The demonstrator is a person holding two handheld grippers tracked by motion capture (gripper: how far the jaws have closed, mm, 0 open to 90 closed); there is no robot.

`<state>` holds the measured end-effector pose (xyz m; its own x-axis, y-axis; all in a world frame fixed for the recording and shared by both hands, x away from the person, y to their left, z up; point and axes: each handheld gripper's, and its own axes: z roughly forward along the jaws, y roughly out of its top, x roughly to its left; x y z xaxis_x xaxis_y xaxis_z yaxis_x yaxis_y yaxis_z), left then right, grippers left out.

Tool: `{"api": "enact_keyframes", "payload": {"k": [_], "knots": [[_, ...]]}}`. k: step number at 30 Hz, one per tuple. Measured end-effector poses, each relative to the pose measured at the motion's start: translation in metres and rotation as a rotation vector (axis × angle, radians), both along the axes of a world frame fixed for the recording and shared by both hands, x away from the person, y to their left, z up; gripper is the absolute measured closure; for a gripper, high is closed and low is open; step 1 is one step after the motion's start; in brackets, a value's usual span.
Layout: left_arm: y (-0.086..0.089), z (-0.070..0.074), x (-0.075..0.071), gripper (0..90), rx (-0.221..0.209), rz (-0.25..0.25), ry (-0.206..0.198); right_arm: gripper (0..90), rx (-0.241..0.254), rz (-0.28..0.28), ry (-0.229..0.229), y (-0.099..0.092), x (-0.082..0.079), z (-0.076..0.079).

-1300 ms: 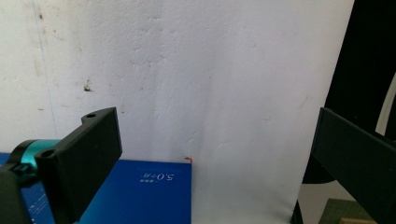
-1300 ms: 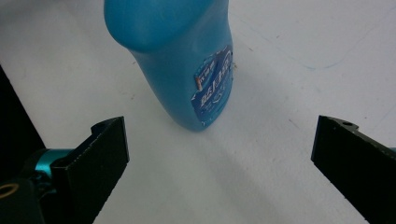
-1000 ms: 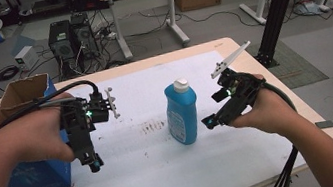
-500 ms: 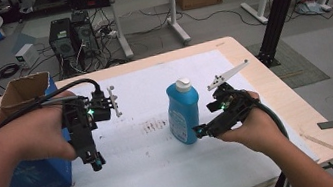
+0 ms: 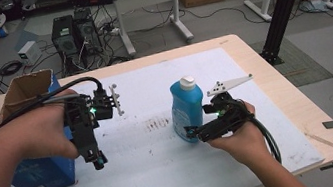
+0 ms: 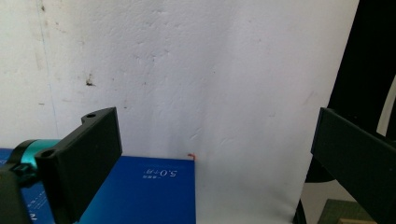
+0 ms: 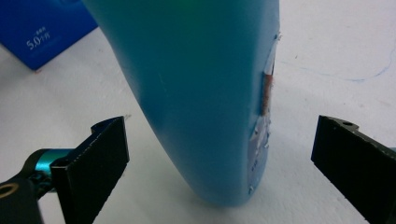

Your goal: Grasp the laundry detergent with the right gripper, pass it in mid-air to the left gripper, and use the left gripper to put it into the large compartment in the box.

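A blue bottle (image 5: pixel 187 113) with a white cap stands upright in the middle of the white sheet (image 5: pixel 168 179). My right gripper (image 5: pixel 195 133) sits low at its right side, pointing left at its base. In the right gripper view the bottle (image 7: pixel 201 93) stands between the wide-open jaws of that gripper (image 7: pixel 219 140), and neither jaw touches it. My left gripper (image 5: pixel 97 161) hangs over the sheet at the left, pointing back toward the person, beside a blue box (image 5: pixel 40 171). Seen from its own camera, the left gripper (image 6: pixel 215 140) is open with nothing between its jaws.
The blue box (image 6: pixel 154 191) has an open cardboard top (image 5: pixel 27 87) and stands at the table's left edge. Dark smudges (image 5: pixel 156 123) mark the sheet left of the bottle. Bare wooden tabletop (image 5: pixel 302 102) runs along the right side. Desks, computers and cables lie beyond the table.
My right gripper has moved left and down, from beside the bottle's upper right to around its base. The left gripper has hardly moved.
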<state>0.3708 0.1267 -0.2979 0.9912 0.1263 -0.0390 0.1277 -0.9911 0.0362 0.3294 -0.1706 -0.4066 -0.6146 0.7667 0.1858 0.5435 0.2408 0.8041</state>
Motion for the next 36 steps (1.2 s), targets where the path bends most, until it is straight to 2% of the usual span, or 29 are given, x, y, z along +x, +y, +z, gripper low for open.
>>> {"api": "enact_keyframes", "payload": {"k": [8, 15, 27, 30, 36], "knots": [[0.002, 0.001, -0.001, 1.8, 0.001, -0.001, 0.000, 3.0, 0.035, -0.060, -0.055, 0.012, 0.001, -0.009], [0.007, 0.001, -0.001, 1.8, 0.000, 0.007, -0.001, 3.1, 0.054, -0.098, -0.092, 0.021, 0.003, -0.011], [0.009, 0.000, -0.001, 1.8, 0.002, 0.001, 0.001, 6.0, 0.038, -0.139, -0.138, 0.027, 0.005, -0.013], [0.009, -0.001, 0.000, 1.8, -0.002, 0.003, 0.001, 11.9, 0.033, -0.145, -0.146, 0.027, 0.005, -0.014], [0.009, -0.001, 0.000, 1.8, -0.001, 0.007, 0.003, 13.5, 0.041, -0.162, -0.157, 0.028, 0.005, -0.016]]}}
